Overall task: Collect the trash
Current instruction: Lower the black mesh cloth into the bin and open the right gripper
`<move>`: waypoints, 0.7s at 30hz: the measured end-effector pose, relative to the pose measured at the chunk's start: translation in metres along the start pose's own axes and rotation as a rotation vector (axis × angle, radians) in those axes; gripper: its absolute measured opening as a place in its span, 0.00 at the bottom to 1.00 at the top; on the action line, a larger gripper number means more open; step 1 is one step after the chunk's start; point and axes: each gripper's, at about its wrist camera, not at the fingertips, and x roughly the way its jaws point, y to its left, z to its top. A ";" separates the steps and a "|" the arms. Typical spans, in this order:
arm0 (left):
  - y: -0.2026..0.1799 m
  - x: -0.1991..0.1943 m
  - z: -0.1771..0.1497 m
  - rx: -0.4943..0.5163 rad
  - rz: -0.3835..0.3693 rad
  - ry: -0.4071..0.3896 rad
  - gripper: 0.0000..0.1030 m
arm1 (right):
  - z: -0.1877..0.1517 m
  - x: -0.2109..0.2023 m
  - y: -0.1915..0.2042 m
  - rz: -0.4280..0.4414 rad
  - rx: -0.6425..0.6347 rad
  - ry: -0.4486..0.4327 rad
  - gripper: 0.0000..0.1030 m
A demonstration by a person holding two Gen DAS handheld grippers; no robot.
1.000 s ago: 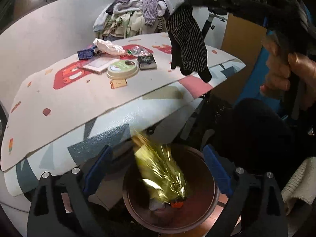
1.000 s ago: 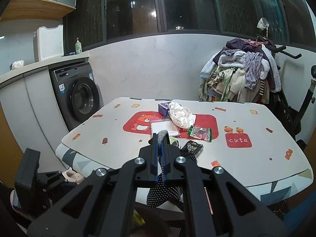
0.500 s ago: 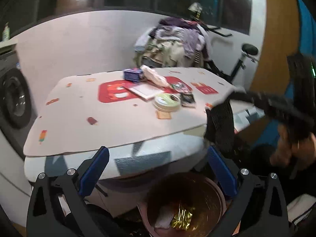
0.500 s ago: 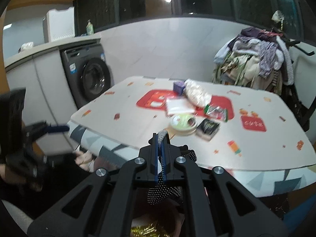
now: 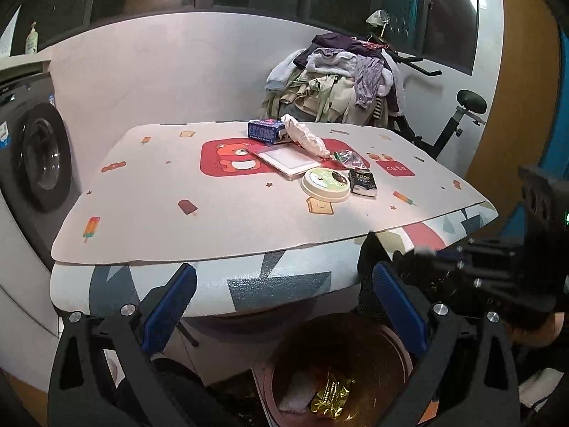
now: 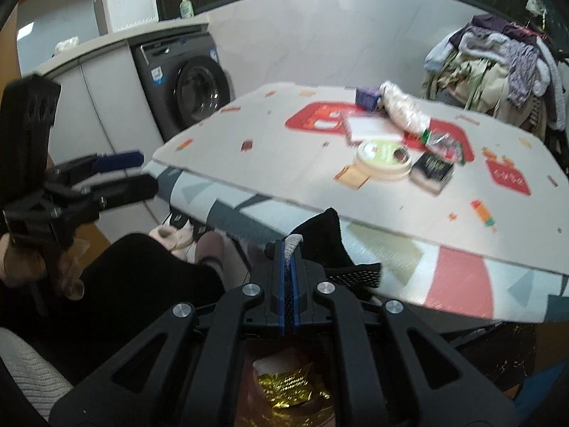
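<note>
The left claw (image 5: 284,306) is spread wide with nothing between its blue pads, above a round brown bin (image 5: 398,352). Crinkled gold foil (image 5: 329,396) and a white scrap (image 5: 293,393) lie in the bin. The right claw (image 6: 288,267) is clamped tight on a black dotted knit glove (image 6: 329,242), which hangs at the table edge over the bin.

The table (image 5: 199,210) wears a pale mat printed with a red bear patch and a red square reading "cute" (image 5: 398,169); its draped cloth has grey, red and olive triangles. On the mat lie a round cream lid (image 5: 325,184) touching a black packet (image 5: 363,183), a flat white card (image 5: 290,158), a green-edged clear wrapper (image 5: 348,158), a crumpled white bag (image 5: 306,136) and a blue box (image 5: 266,130); their print is too small to read.

Behind stand a washer (image 5: 39,156), heaped clothes (image 5: 338,78) and an exercise bike (image 5: 458,121).
</note>
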 end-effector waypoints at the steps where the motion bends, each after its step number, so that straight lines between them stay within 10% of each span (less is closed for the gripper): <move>1: 0.000 0.001 -0.001 -0.002 0.000 0.003 0.94 | -0.003 0.003 0.002 0.003 -0.003 0.012 0.07; 14: 0.002 0.008 -0.006 -0.016 0.003 0.022 0.94 | -0.025 0.038 0.030 0.075 -0.100 0.160 0.12; 17: 0.003 0.008 -0.007 -0.017 0.006 0.022 0.94 | -0.027 0.041 0.034 0.038 -0.121 0.173 0.52; 18: 0.003 0.008 -0.007 -0.018 0.007 0.022 0.94 | -0.026 0.040 0.034 0.010 -0.124 0.163 0.86; 21: 0.004 0.009 -0.007 -0.021 0.010 0.023 0.94 | -0.022 0.032 0.029 -0.075 -0.115 0.101 0.94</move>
